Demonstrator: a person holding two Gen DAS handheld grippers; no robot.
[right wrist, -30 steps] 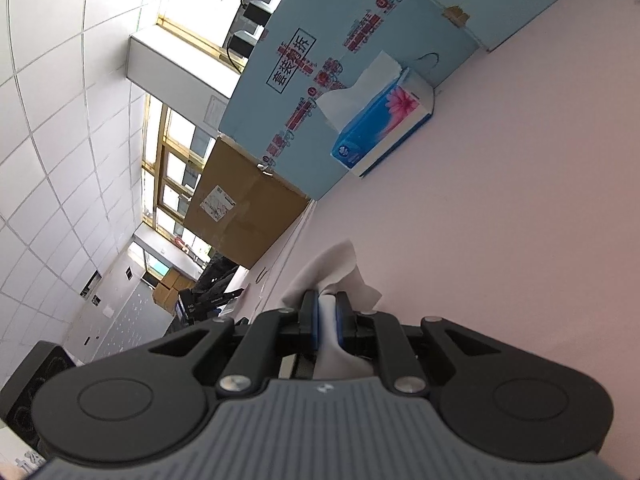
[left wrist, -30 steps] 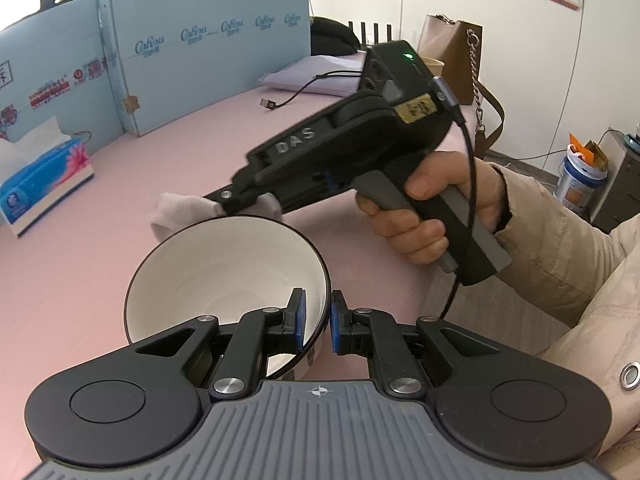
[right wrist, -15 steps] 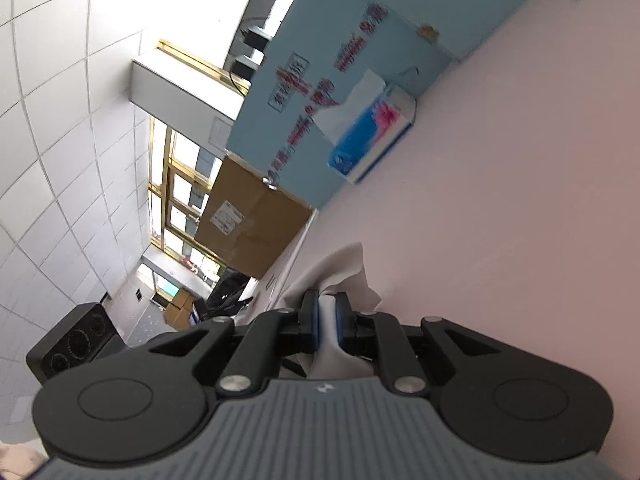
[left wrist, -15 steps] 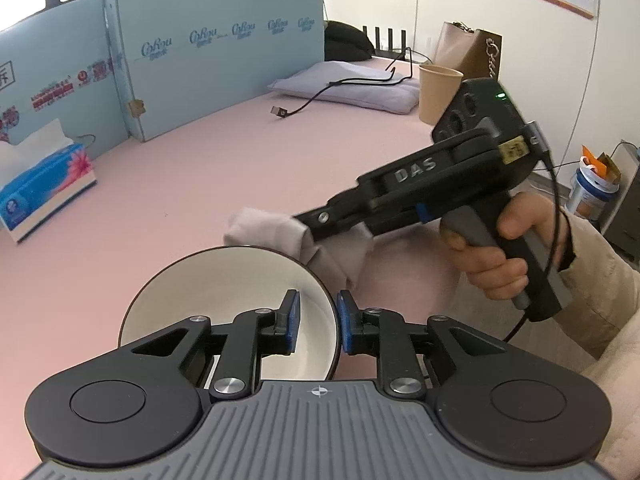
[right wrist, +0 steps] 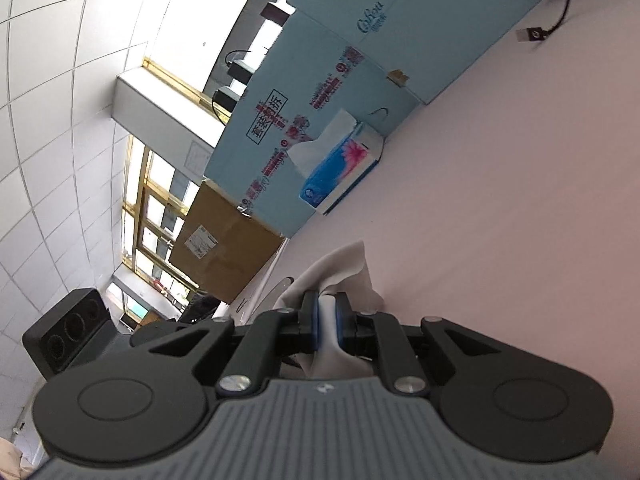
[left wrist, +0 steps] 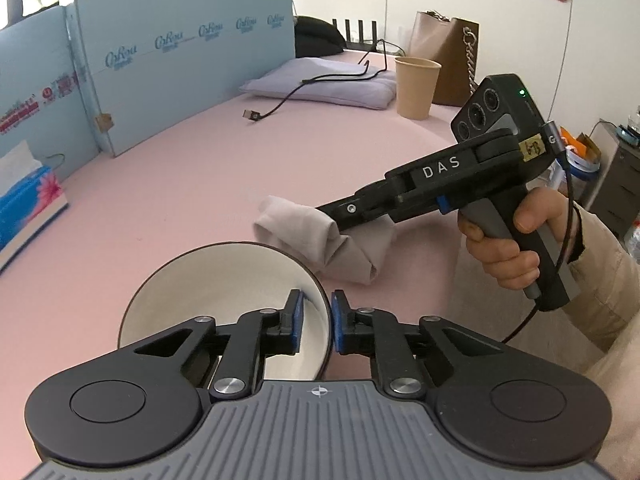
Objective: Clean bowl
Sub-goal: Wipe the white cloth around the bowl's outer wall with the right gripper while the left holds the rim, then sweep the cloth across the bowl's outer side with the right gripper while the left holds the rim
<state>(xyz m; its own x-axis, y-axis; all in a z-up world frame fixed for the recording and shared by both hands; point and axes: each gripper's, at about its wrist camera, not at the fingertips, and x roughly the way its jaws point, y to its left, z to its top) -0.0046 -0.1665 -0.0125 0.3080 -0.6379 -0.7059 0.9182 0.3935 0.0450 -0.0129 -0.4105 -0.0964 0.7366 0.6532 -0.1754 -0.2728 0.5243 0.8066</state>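
Blue tissue box (left wrist: 28, 196) sat at left edge of left wrist view, on pink tabletop (left wrist: 192, 184). Light-blue partition boards (left wrist: 180, 52) stood across upper left. Lilac cushion (left wrist: 324, 82) lay upper centre, black cable (left wrist: 280, 100) trailing off it. Paper cup (left wrist: 416, 88) stood right of cushion, brown bag (left wrist: 444, 56) behind it.
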